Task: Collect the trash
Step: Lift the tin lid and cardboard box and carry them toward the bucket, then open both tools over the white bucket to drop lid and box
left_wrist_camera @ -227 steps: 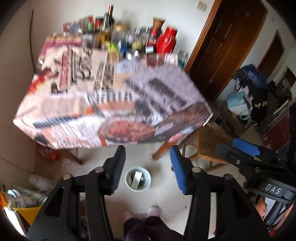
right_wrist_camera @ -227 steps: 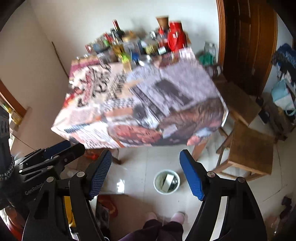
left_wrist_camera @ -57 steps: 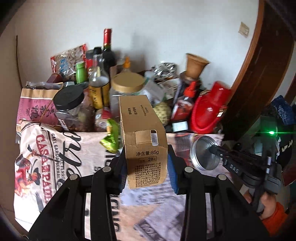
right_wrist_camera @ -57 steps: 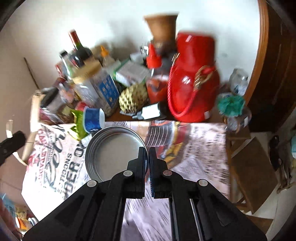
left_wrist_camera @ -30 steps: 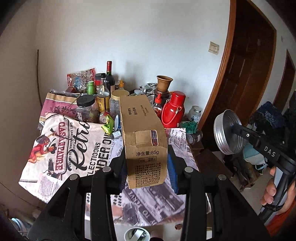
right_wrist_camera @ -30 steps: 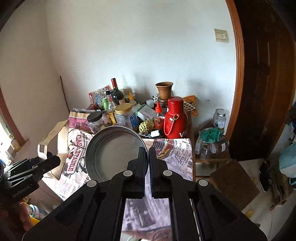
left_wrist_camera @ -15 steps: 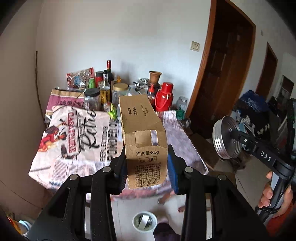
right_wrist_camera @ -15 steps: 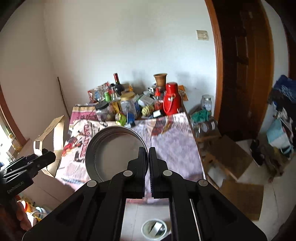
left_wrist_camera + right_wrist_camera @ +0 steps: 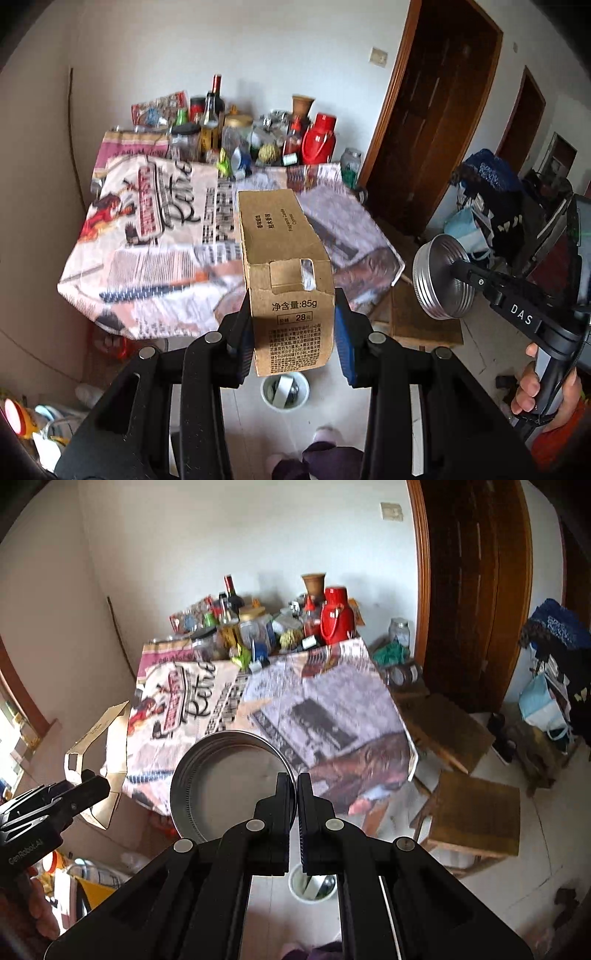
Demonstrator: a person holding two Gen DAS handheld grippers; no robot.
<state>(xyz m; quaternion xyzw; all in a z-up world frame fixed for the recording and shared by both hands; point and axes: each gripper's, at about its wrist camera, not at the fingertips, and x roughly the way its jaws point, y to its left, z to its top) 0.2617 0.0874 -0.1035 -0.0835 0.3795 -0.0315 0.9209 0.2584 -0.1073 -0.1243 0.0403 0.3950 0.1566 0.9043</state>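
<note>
My left gripper (image 9: 293,332) is shut on a brown cardboard box (image 9: 284,273) and holds it in the air in front of the table, above a small white trash bin (image 9: 284,392) on the floor. My right gripper (image 9: 295,786) is shut on the rim of a round metal lid (image 9: 229,786), which also shows in the left wrist view (image 9: 441,278). The bin appears below my right gripper too (image 9: 314,884), with some trash in it. The box shows at the left of the right wrist view (image 9: 98,760).
A table with a newspaper-print cloth (image 9: 155,236) holds several bottles, jars and a red thermos (image 9: 319,144) at its far edge. Wooden stools (image 9: 476,812) stand to the right, near a dark door (image 9: 476,590). Clutter lies on the floor at left. My feet (image 9: 321,435) are near the bin.
Both grippers have pulled back from the table and tilted downward, each still holding its item. The table looks farther away and the bin on the floor is closer below the grippers.
</note>
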